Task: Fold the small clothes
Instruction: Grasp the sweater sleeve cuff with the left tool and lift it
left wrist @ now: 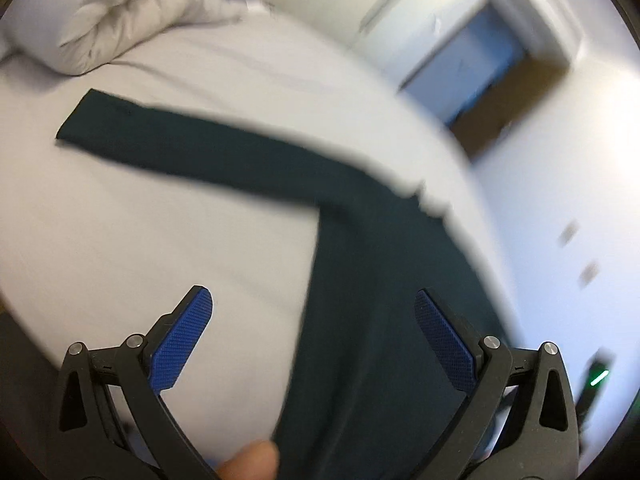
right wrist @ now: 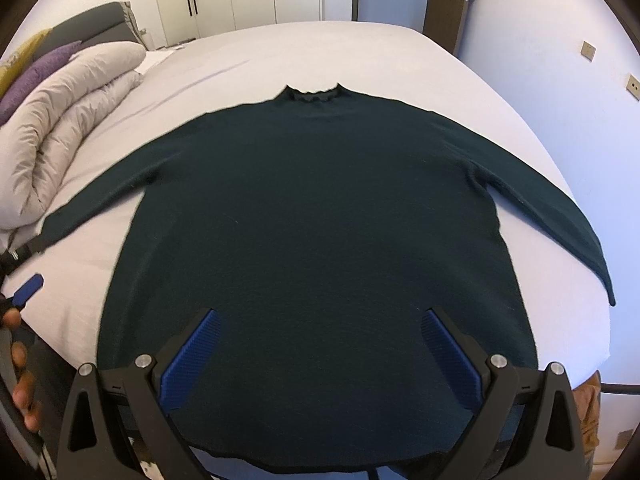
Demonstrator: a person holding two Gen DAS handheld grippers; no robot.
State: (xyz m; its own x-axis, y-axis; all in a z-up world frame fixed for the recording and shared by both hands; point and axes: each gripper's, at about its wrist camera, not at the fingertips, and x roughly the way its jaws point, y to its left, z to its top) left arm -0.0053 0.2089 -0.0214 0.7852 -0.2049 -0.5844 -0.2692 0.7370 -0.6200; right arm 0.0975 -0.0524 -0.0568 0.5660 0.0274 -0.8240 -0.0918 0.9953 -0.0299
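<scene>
The bed point(right wrist: 360, 52) had a smooth pale sheet, and a puffy quilted duvet point(right wrist: 68, 120) lay rolled at its left side. No writing could be read. A dark green knit sweater point(right wrist: 316, 240) with a small ruffled collar lay flat, sleeves spread. The right gripper point(right wrist: 320, 344) hung wide open over its hem, holding nothing. The left gripper point(left wrist: 312, 336) was also wide open and empty, beside the left sleeve.

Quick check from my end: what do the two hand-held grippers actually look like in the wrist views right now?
Both match. The left hand-held gripper and right hand-held gripper each have black angular linkage arms with triangular cut-outs, joined by round silver pins. Their fingers carry flat blue pads with a fine cross-hatched texture. No cables, markings or sleeves are clearly visible.
</scene>
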